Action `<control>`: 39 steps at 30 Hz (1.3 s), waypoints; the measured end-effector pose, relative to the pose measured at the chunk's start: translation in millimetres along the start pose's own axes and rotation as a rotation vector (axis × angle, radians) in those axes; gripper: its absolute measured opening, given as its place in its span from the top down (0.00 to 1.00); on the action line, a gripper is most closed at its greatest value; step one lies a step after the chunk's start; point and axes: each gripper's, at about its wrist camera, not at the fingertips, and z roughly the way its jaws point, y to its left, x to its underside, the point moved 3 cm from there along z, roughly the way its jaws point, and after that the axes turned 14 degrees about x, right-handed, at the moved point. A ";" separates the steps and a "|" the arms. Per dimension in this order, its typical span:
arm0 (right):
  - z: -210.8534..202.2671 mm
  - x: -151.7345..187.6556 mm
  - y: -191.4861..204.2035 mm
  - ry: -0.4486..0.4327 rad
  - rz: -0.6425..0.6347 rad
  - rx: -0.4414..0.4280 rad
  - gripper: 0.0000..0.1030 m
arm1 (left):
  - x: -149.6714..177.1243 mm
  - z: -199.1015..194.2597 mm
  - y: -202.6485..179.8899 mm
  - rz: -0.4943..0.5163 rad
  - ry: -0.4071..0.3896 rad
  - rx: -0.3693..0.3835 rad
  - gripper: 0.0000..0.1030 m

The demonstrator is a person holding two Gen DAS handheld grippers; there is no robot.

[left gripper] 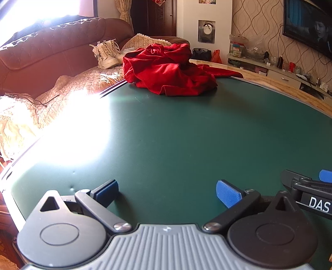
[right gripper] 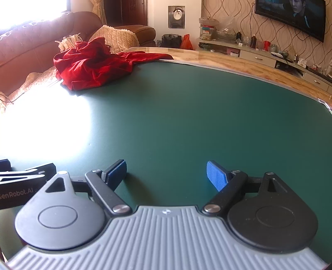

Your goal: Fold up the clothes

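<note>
A crumpled red garment (left gripper: pixel 168 70) lies in a heap at the far left corner of the green table mat (left gripper: pixel 176 135), one part trailing onto the wooden rim. The right wrist view shows the same red garment (right gripper: pixel 91 64) far off at upper left. My left gripper (left gripper: pixel 167 194) hovers over the near part of the mat, open, nothing between its blue pads. Just to its right is my right gripper (right gripper: pixel 166 173), also open and empty above the mat (right gripper: pixel 186 116). Both are far from the garment.
A brown sofa (left gripper: pixel 51 54) with a quilted cover and a pair of white shoes (left gripper: pixel 106 54) stands beyond the table's left edge. A wooden table rim (left gripper: pixel 280 85), a low cabinet with clutter (right gripper: pixel 259 52) and a wall television (right gripper: pixel 290 16) lie to the right. Strong sun glare (left gripper: pixel 78 133) washes out the mat's left side.
</note>
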 end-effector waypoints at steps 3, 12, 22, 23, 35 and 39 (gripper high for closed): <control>-0.5 1.0 -0.7 -0.001 0.002 -0.001 0.11 | 0.4 -1.3 -0.5 -0.005 -0.006 0.005 0.00; 1.7 -0.8 3.1 0.000 -0.003 0.012 0.11 | 0.2 -1.8 -1.5 -0.011 -0.010 0.011 0.00; 2.2 -0.2 4.6 0.004 -0.019 0.029 0.01 | -1.5 -3.6 5.1 -0.013 -0.007 0.011 0.00; 2.0 -0.1 4.6 0.004 -0.019 0.029 0.01 | -1.8 -4.2 6.7 -0.012 -0.007 0.011 0.00; 2.3 1.1 1.1 0.010 -0.010 0.022 0.01 | 0.4 -0.2 0.8 -0.004 -0.009 0.003 0.00; 1.2 1.4 0.5 0.008 -0.011 0.020 0.01 | -0.2 1.0 -0.7 -0.002 -0.008 0.005 0.00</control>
